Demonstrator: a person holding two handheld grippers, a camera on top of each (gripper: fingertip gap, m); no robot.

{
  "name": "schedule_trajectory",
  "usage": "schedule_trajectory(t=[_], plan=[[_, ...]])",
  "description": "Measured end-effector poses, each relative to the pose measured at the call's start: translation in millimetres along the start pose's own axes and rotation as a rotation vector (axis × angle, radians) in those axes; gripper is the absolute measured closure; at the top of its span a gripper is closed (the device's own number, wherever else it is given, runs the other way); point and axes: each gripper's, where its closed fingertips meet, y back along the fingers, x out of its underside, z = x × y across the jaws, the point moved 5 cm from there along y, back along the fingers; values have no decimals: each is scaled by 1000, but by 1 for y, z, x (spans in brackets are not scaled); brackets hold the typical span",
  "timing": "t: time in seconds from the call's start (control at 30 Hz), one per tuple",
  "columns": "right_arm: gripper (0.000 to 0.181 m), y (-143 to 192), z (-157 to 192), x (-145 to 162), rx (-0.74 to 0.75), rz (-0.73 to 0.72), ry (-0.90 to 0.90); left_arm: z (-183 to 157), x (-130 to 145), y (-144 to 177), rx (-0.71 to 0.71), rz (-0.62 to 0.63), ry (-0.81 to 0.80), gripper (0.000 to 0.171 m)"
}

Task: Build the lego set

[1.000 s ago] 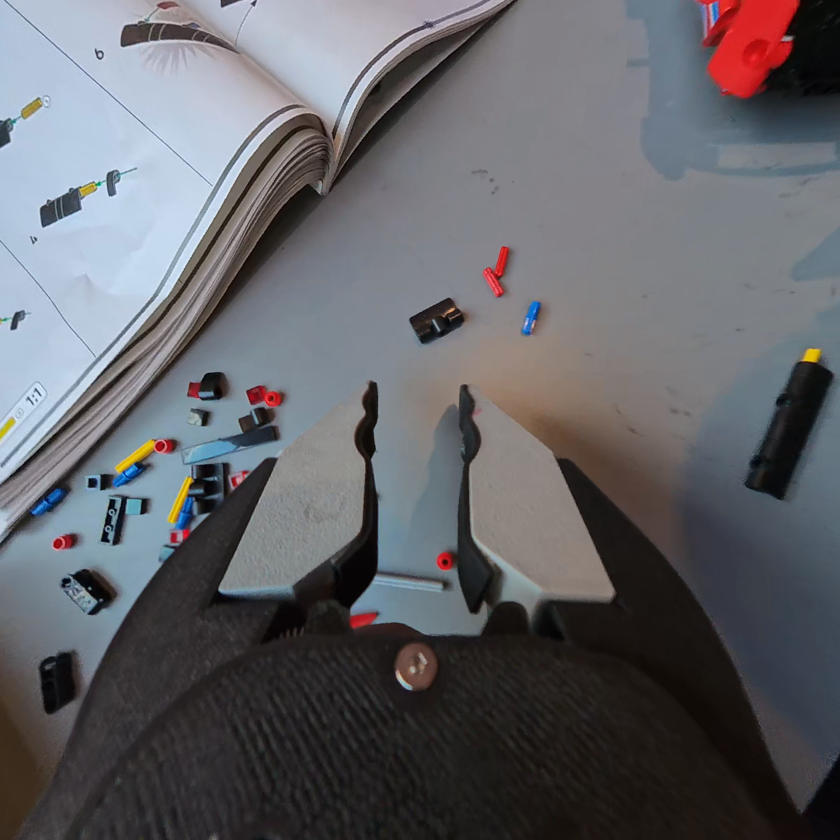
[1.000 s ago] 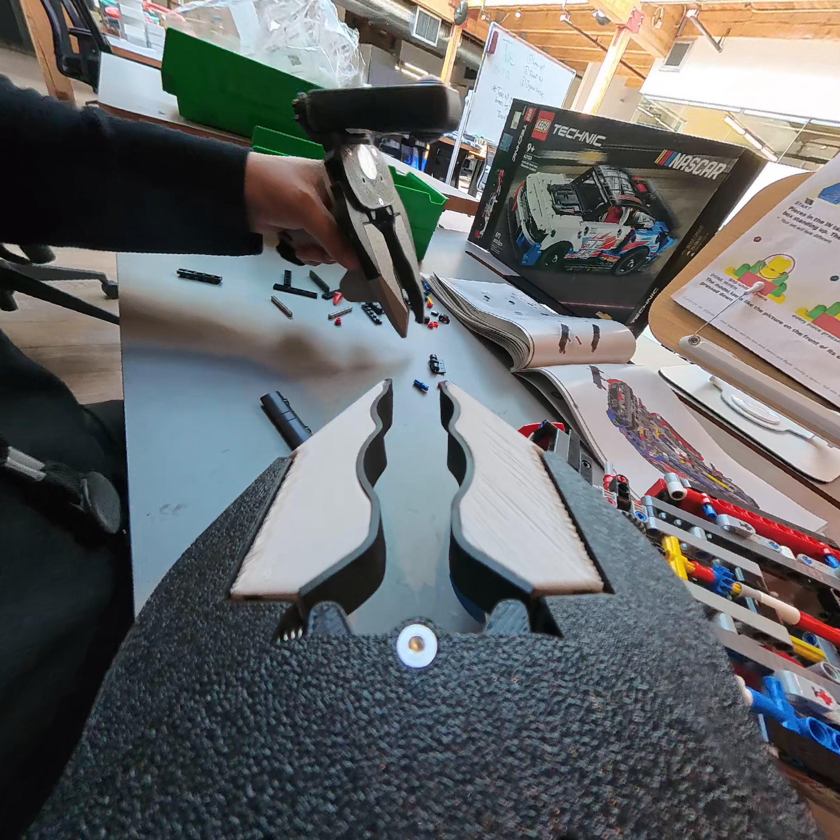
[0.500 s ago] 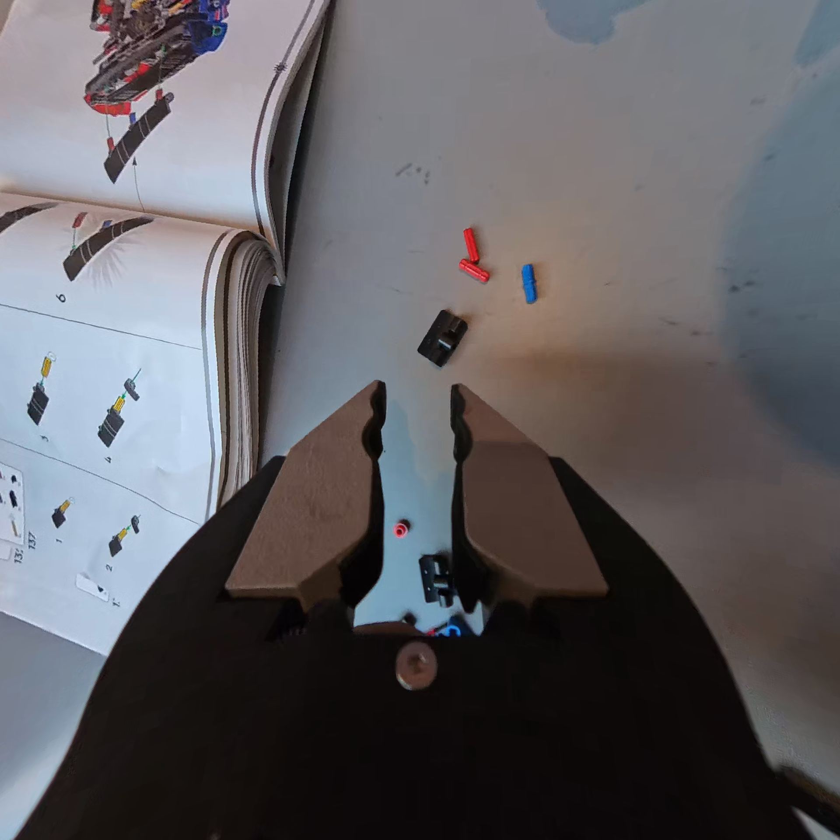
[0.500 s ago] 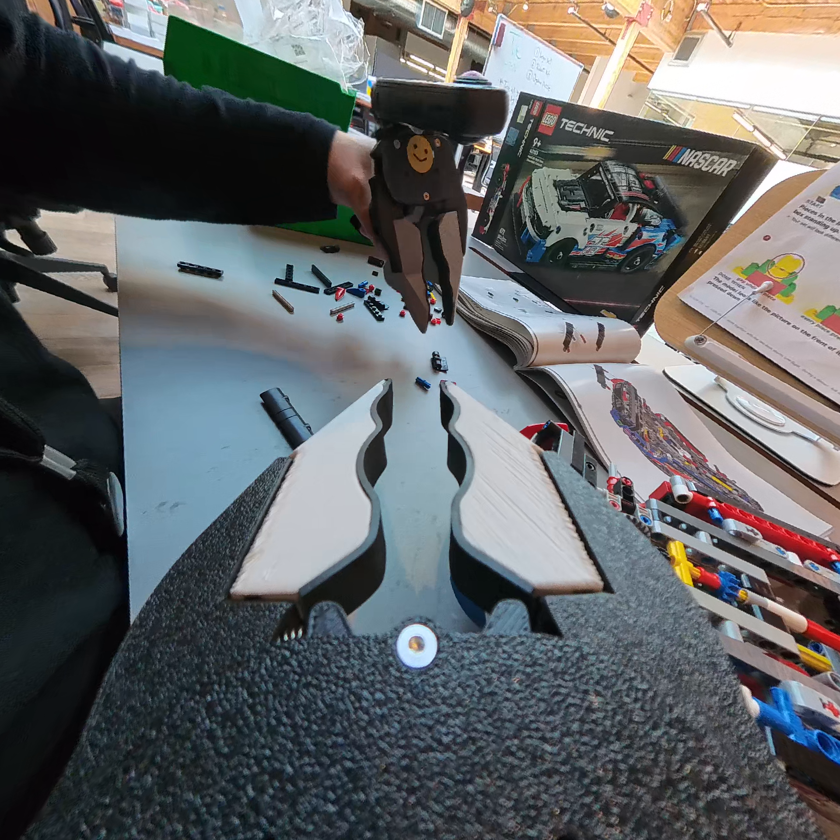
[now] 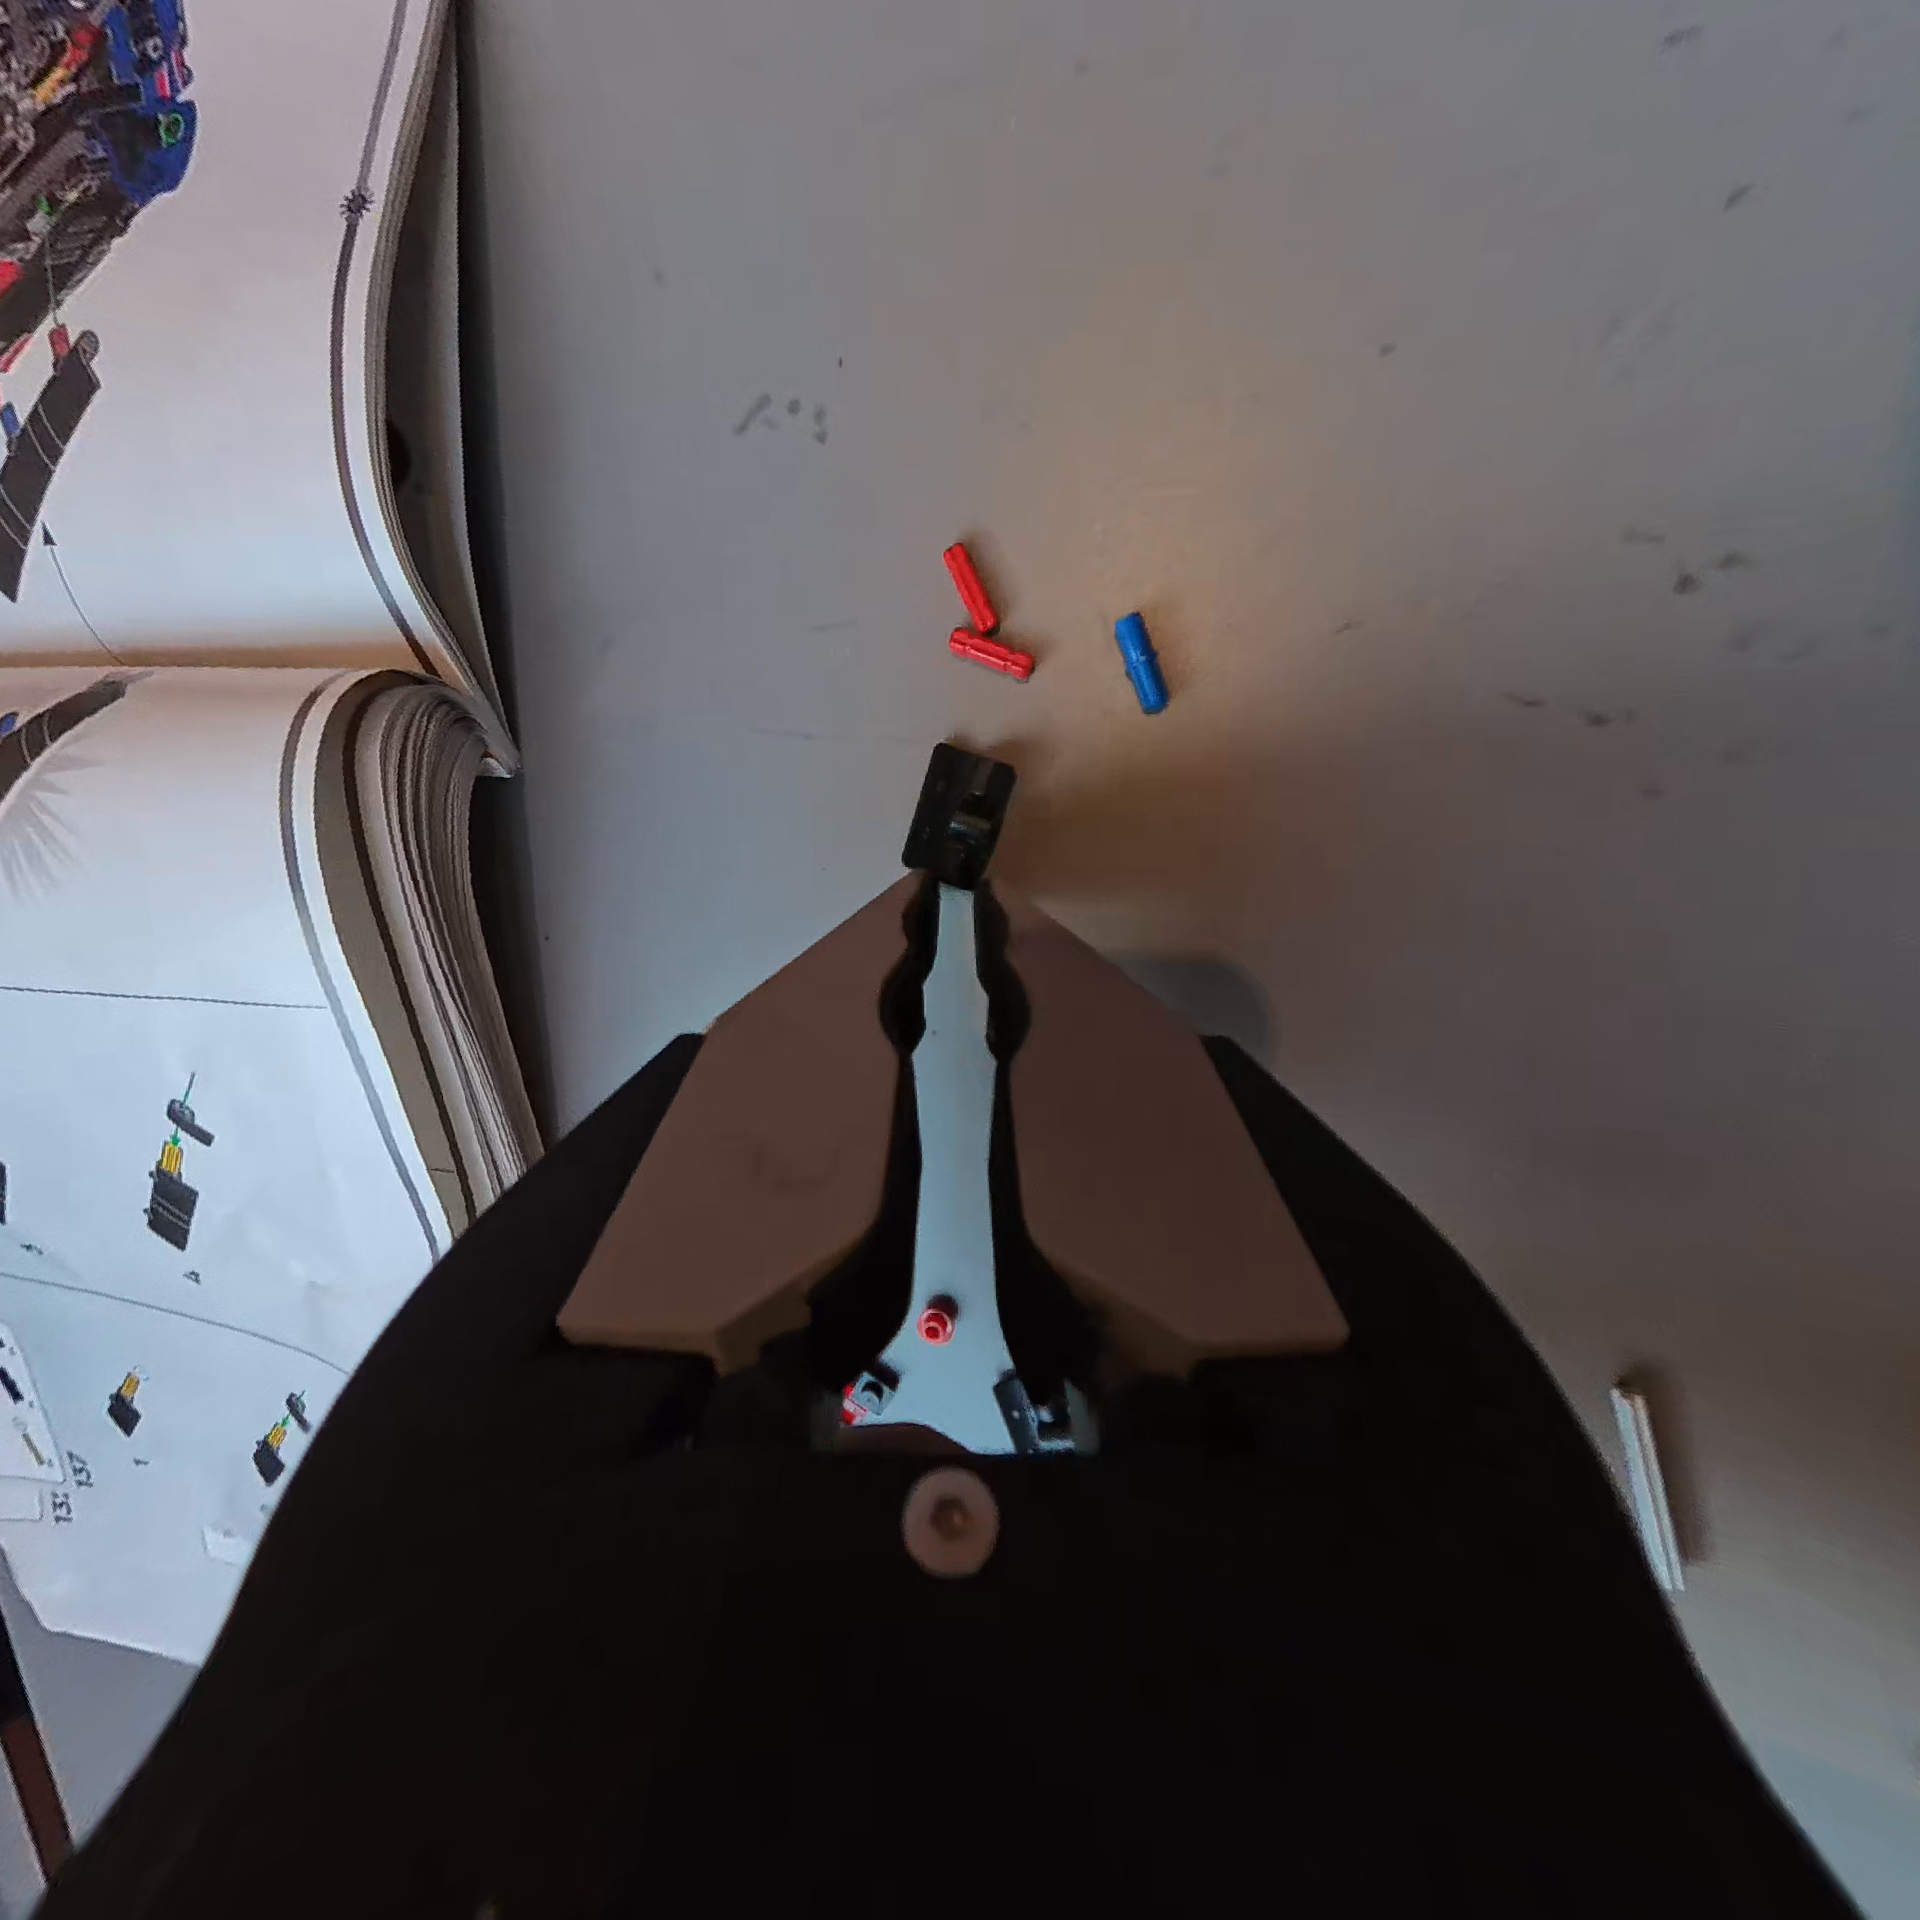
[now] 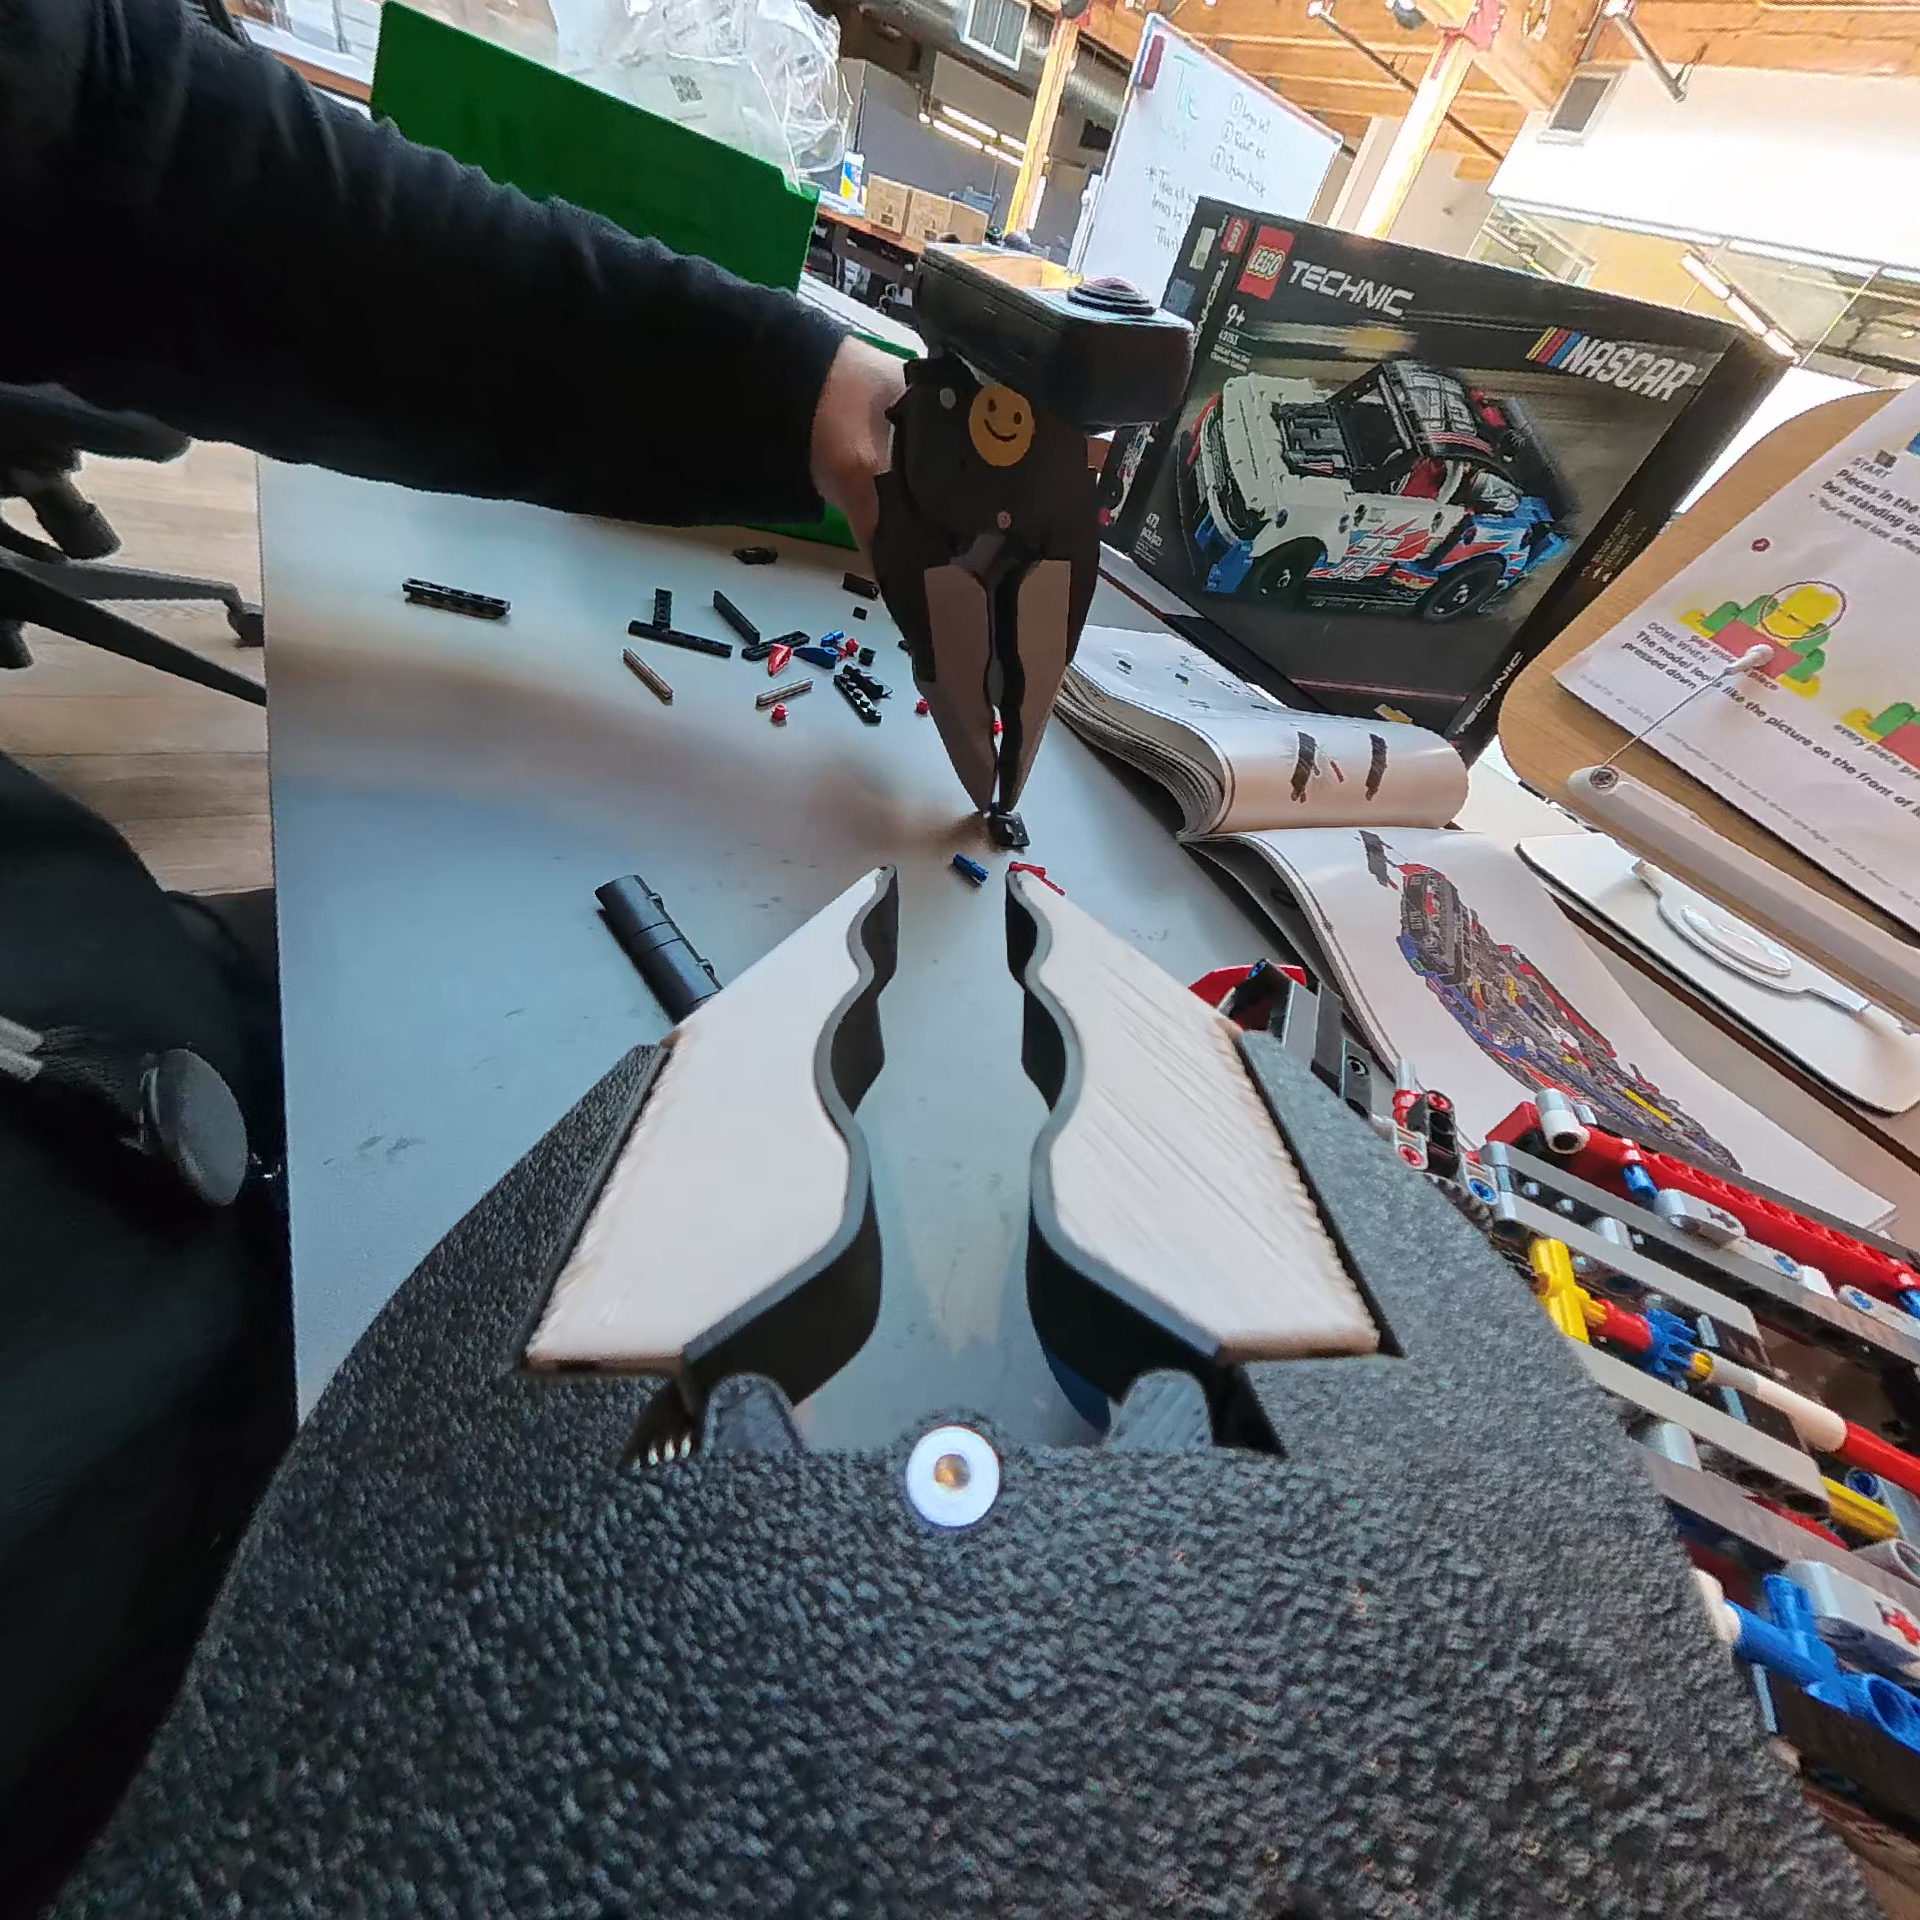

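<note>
right tool (image 6: 951, 894) hovered spread over the desk (image 6: 436, 831), nothing between its tips | left tool (image 5: 951, 894) (tips down) nearly pressed together, pinching the near end of the black piece (image 5: 961, 805) on the desk | red pins (image 5: 982, 623), blue pin (image 5: 1141, 663) just beyond | manual (image 5: 208, 831) at the desk's edge

On the desk (image 5: 1351, 312): booklet (image 5: 208, 831) at left, small block (image 5: 958, 805) right of it, three pins (image 5: 987, 623) just beyond block.
</note>
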Motion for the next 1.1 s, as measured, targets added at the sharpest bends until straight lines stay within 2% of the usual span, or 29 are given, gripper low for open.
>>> schedule_trajectory(t=[0.2,0.27,0.33,0.4,0.47,0.53,0.6,0.63,0.7,0.77,0.83,0.97,1.07,1.1], plan=[[161,0,1,0,-1,3,9,-3,6,3,-28,-7,130,168],[160,-1,2,1,-1,10,15,-6,11,9,-40,-18,215,168],[160,-2,3,2,4,21,30,-15,6,20,7,-87,341,168],[159,-4,4,3,11,36,56,-31,-9,31,124,-187,501,169],[157,-7,6,5,24,63,101,-50,-32,41,310,-321,663,170],[154,-11,10,8,28,93,150,-68,-57,46,521,-479,740,171],[153,-13,14,8,24,106,189,-82,-67,37,593,-455,752,171],[153,-13,16,8,18,107,200,-86,-68,29,594,-417,745,171],[154,-17,14,17,33,170,204,-84,-62,9,489,-317,753,171],[173,-19,8,30,44,279,207,-84,-61,-2,482,-285,761,171],[176,-16,6,26,35,235,183,-84,-61,-7,441,-267,754,171],[170,13,-15,8,154,84,111,-87,-56,-4,298,-190,701,171],[165,45,-41,8,191,84,-32,-100,-63,15,262,-249,673,171],[164,55,-45,8,183,73,-81,-106,-65,20,259,-273,661,162]])
